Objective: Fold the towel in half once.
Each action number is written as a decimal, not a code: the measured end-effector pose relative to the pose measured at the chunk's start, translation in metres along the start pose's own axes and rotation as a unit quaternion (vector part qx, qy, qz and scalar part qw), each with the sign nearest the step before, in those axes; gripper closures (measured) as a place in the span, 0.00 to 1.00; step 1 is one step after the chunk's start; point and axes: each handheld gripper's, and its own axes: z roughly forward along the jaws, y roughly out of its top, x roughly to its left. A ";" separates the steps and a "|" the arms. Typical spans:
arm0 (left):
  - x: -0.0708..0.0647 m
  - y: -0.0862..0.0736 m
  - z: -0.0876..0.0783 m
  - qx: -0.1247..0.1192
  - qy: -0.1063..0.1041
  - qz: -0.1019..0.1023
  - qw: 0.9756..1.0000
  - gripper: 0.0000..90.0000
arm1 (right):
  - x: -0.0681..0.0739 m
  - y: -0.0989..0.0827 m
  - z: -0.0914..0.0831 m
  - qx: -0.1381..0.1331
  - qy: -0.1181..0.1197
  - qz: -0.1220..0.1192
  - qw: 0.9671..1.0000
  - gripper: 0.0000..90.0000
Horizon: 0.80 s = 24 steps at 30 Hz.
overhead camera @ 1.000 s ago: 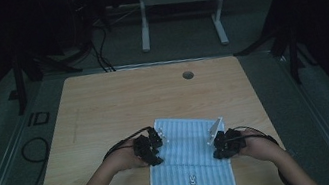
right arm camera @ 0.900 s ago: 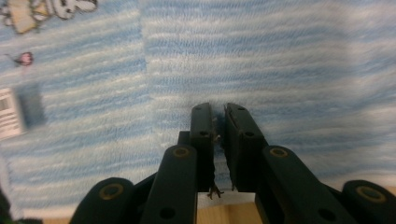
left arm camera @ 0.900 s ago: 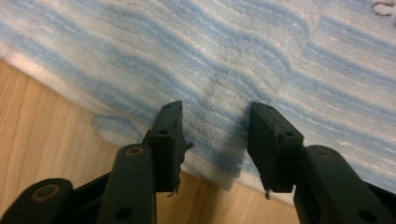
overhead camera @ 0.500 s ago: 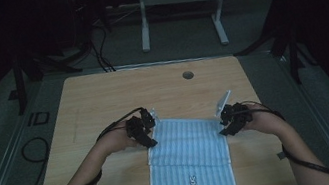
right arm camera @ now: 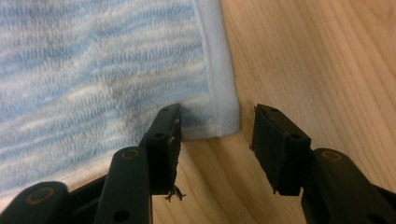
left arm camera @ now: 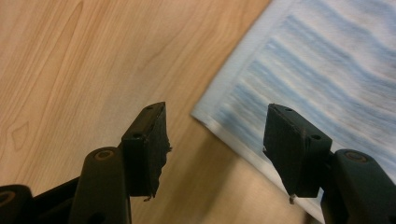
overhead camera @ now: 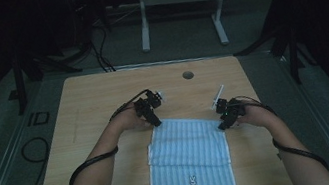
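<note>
Towel (overhead camera: pixel 189 162) flat, both jaws apparently empty

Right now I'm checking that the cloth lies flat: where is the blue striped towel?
In the high view the blue striped towel lies flat at the table's near middle edge, its far corners beside the left gripper and right gripper.

Blue-striped towel (overhead camera: pixel 189 162) lies spread flat on the table's near edge.

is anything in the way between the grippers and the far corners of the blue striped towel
Nothing visible. The left gripper has its jaws apart with the towel corner lying bare between them on the table. The right gripper likewise straddles the other far corner, its jaws open, having just been opening.
</note>
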 end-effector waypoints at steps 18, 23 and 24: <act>-0.010 0.005 0.017 0.030 -0.047 0.016 0.998 0.92 | 0.003 0.001 0.000 -0.001 0.015 0.003 1.000 0.93; -0.004 0.006 0.003 0.003 -0.022 -0.002 1.000 0.94 | -0.003 0.008 -0.009 -0.012 0.005 0.008 1.000 0.94; -0.001 0.007 -0.004 -0.011 -0.015 -0.009 1.000 0.94 | -0.003 0.008 -0.009 -0.012 0.005 0.008 1.000 0.94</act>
